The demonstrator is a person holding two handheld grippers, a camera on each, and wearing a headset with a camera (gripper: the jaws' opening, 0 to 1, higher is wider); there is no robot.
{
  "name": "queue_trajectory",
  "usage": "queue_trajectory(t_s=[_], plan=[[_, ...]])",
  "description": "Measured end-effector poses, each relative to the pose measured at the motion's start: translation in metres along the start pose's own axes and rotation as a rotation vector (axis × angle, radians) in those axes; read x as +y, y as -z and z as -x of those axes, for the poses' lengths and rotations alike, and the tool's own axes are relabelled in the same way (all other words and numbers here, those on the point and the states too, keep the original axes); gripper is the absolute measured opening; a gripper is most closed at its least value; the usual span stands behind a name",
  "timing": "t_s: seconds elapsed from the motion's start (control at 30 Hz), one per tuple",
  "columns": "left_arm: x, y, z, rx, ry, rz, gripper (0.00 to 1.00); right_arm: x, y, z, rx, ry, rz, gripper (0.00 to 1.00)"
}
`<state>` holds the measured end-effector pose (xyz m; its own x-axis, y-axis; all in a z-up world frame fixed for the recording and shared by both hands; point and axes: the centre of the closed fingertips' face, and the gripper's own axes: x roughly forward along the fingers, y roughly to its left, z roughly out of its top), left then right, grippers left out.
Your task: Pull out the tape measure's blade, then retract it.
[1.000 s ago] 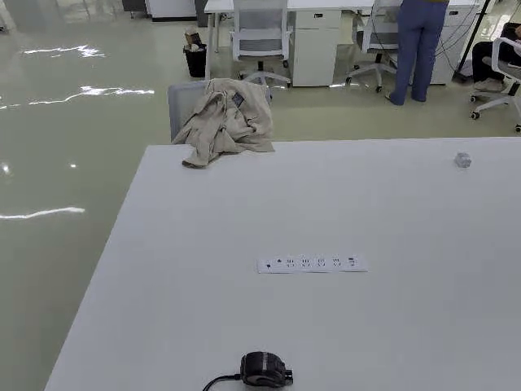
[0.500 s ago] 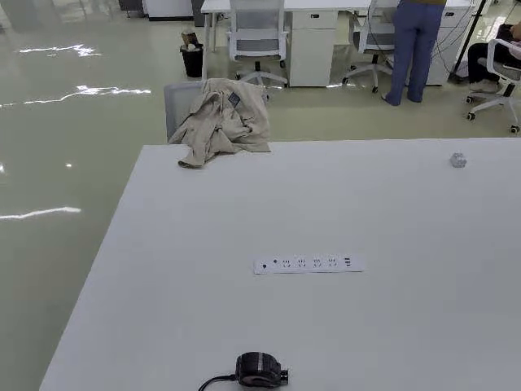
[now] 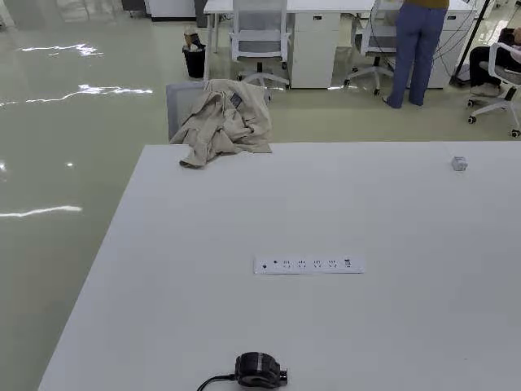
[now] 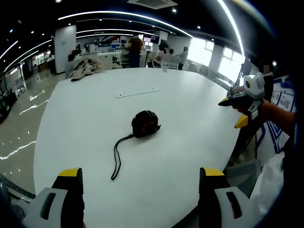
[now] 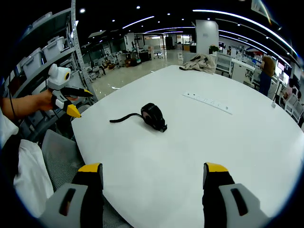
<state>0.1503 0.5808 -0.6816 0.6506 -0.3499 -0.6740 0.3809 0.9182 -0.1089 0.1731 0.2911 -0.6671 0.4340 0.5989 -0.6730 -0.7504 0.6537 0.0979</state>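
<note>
A black tape measure (image 3: 259, 370) lies on the white table (image 3: 203, 244) near its front edge, with a black wrist strap trailing to its left. In the left gripper view the tape measure (image 4: 145, 123) sits ahead of my left gripper (image 4: 141, 173), which is open and held off the table's edge, well short of it. My right gripper (image 5: 153, 167) is also open and empty, with the tape measure (image 5: 154, 116) ahead of it on the table. Each gripper appears in the other's view: the right gripper (image 4: 232, 111) at the right, the left gripper (image 5: 80, 102) at the left.
A white power strip (image 3: 308, 265) lies flat mid-table. A small grey object (image 3: 460, 164) sits at the far right. A beige jacket (image 3: 224, 120) hangs over a chair at the far edge. A person (image 3: 418, 49) stands by desks beyond.
The head camera has shifted slightly. The tape measure and the other things on the table have not moved.
</note>
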Motion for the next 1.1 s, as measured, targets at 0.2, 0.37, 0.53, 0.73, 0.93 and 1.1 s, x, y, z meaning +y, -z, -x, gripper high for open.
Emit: queue_trajectory(t_s=[0.2, 0.37, 0.53, 0.73, 0.93, 1.1], plan=[[-0.001, 0.001, -0.01, 0.011, 0.014, -0.012, 0.99, -0.001, 0.0, -0.003, 0.006, -0.008, 0.014, 0.87], [0.0, -0.001, -0.017, 0.009, 0.017, -0.033, 0.99, -0.002, -0.002, -0.007, 0.006, -0.017, 0.029, 0.86], [0.003, -0.006, -0.022, 0.007, 0.02, -0.055, 0.99, -0.003, -0.005, -0.013, 0.005, -0.027, 0.054, 0.84], [0.003, -0.011, -0.029, 0.014, 0.026, -0.081, 0.99, -0.005, -0.007, -0.023, 0.015, -0.037, 0.071, 0.83], [0.001, -0.017, -0.039, 0.012, 0.043, -0.096, 0.99, -0.006, -0.01, -0.032, 0.022, -0.051, 0.089, 0.81], [0.001, -0.021, -0.047, 0.008, 0.046, -0.117, 0.99, -0.008, -0.01, -0.039, 0.033, -0.058, 0.114, 0.79]])
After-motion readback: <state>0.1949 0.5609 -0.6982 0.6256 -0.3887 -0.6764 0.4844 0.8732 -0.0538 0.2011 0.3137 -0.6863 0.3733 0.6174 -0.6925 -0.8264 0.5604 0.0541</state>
